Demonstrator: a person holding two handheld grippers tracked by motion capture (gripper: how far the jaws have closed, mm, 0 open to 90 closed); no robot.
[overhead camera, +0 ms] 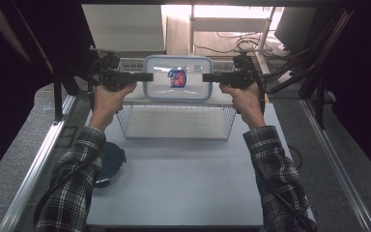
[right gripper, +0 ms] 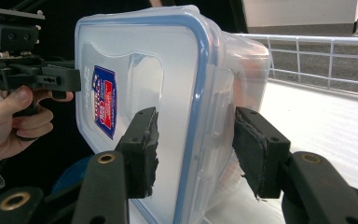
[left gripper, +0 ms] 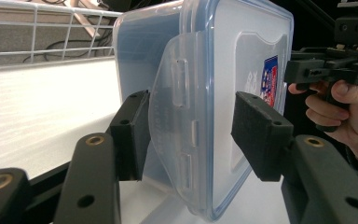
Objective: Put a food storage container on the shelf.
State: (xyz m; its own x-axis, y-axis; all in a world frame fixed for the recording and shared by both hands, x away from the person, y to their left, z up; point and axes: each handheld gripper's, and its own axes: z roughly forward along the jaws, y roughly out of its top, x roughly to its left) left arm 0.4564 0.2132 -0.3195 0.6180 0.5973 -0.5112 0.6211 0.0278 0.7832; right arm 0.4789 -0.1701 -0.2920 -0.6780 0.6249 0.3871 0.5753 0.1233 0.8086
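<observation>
The lidded plastic container sits over the far end of the wire basket. The left gripper and right gripper straddle its short ends, jaws spread and not pressing, so delivery seems done, with withdrawal remaining.

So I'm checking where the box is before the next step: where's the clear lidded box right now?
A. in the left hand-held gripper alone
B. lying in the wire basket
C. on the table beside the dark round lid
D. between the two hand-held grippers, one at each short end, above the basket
D: the high view shows the box above the basket, with the left hand-held gripper and right hand-held gripper at its ends.
</observation>
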